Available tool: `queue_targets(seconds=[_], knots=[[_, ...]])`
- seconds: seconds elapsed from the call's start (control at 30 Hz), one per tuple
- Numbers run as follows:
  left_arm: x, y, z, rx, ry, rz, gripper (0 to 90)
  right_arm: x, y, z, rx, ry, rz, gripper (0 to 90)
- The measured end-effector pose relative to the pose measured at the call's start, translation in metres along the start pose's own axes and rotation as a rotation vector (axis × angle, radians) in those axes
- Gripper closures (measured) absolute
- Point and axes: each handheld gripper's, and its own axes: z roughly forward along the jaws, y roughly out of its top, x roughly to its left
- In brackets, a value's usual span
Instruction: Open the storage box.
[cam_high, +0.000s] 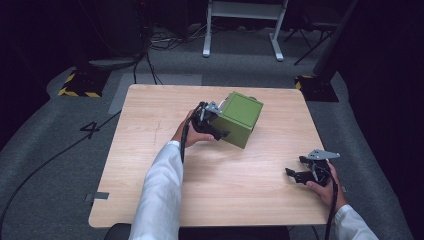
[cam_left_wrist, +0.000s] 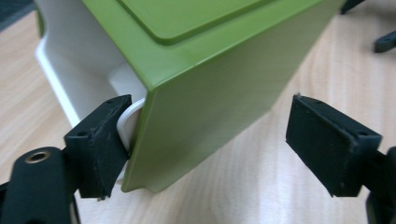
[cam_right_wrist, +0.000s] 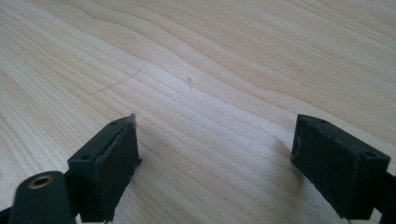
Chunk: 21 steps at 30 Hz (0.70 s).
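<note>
both jaws gape: left gripper (cam_left_wrist: 201, 144) straddles the tilted green box (cam_high: 241, 119) corner, right gripper (cam_high: 301, 173) over bare table (cam_high: 240, 185).

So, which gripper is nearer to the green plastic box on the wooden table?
Left. The left gripper is at the green plastic box, jaws open around its corner. The right gripper rests far away, near the table's edge.

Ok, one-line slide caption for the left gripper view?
Open left gripper straddling a corner of the tilted green box, one jaw at its white inner edge, above the wooden table.
</note>
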Motion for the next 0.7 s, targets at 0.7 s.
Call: queue_targets(seconds=[0.7], knots=[[-0.014,-0.013,0.026,0.227,-0.035,0.115,16.0,0.0,0.0,0.0,-0.001,0.002,-0.001,14.9]])
